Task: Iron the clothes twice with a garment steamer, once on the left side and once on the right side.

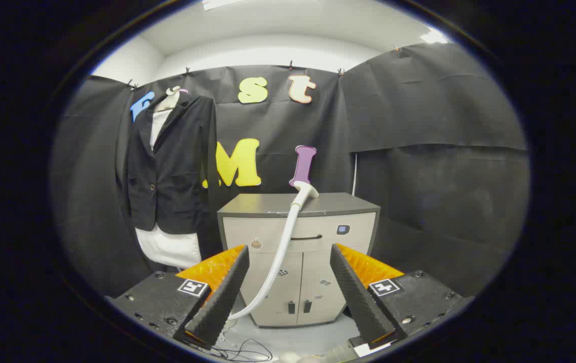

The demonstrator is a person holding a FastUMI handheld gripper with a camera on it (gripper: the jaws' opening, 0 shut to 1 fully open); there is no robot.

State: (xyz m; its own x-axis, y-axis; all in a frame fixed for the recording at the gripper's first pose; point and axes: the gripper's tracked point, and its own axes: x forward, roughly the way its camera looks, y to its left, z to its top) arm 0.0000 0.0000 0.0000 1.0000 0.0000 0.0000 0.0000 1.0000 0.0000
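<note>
My gripper (288, 297) hangs back from everything, its fingers spread wide with nothing between them — I'm holding nothing at this point. Straight ahead, beyond the fingers, stands a grey cabinet (300, 252), and the steamer head (306, 190) rests on its top, near the middle. A pale hose (280, 252) drops from that head down the cabinet's front and curls toward the floor, passing through the gap between my fingers as I see it, though it is well beyond them. Off to the left of the cabinet a dark jacket (169, 166) hangs over a white shirt (169, 247) on a hanger, against the booth wall, hem clear of the floor. As I read it, no ironing has begun — this is the fetch step, with the steamer untouched. Next I need to close in on the cabinet top, line the open fingers up around the steamer's neck, pinch firmly, and lift so the hose trails free. Then swing left to the jacket for the first pass.
</note>
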